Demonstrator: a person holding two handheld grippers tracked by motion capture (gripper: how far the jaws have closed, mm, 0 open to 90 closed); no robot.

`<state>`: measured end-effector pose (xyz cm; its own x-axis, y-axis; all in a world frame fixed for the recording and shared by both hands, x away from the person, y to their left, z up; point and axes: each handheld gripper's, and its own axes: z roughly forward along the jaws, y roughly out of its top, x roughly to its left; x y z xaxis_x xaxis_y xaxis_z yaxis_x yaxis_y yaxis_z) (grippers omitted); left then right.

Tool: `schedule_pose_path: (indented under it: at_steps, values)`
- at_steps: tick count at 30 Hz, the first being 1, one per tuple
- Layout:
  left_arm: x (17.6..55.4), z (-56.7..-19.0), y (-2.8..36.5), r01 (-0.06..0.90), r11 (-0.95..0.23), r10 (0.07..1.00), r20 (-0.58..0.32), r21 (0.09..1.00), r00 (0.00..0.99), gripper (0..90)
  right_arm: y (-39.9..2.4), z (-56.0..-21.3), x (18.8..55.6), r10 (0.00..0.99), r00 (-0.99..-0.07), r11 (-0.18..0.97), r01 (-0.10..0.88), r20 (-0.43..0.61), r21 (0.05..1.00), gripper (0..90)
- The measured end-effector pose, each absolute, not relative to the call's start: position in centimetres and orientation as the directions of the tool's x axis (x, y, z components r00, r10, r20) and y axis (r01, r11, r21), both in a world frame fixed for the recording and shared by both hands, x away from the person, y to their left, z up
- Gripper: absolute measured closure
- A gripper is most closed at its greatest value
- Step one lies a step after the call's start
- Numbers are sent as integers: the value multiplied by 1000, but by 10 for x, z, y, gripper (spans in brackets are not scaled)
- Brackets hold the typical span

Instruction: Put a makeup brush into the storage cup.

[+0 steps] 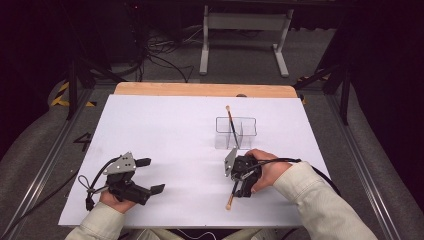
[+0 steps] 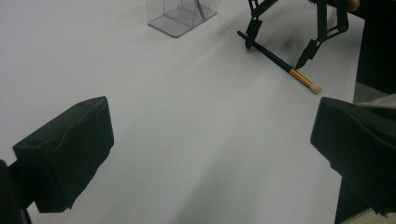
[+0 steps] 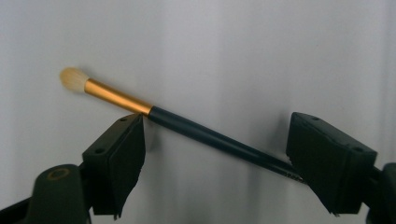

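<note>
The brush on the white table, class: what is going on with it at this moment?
A person at a white table holds a two-jaw gripper in each hand. The right gripper is down over a makeup brush lying flat on the table, its jaws open on either side of the dark handle, not closed on it. A second brush already leans in a clear divided box beyond. The left gripper rests open at the near left, holding nothing.
</note>
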<state>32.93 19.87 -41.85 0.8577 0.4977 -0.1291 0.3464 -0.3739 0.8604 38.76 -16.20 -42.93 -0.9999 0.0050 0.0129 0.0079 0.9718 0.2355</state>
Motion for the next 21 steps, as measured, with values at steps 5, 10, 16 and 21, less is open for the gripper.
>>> schedule_pose_path:
  at_steps: [5,10,16,21]
  values:
    - [329,-418,198,349,-369,497,-135,861,857,0,-163,-428,387,21,-1000,973,20,-2,230,261]
    - [330,-418,198,350,-369,497,-136,861,857,0,-162,-428,387,16,-1000,974,14,-7,227,267]
    - [329,-419,198,353,-370,497,-138,860,857,0,-163,-426,387,10,-1000,977,8,-6,211,335]
    - [330,-419,198,351,-371,495,-137,860,858,0,-162,-425,387,2,-1000,980,0,-11,201,407]
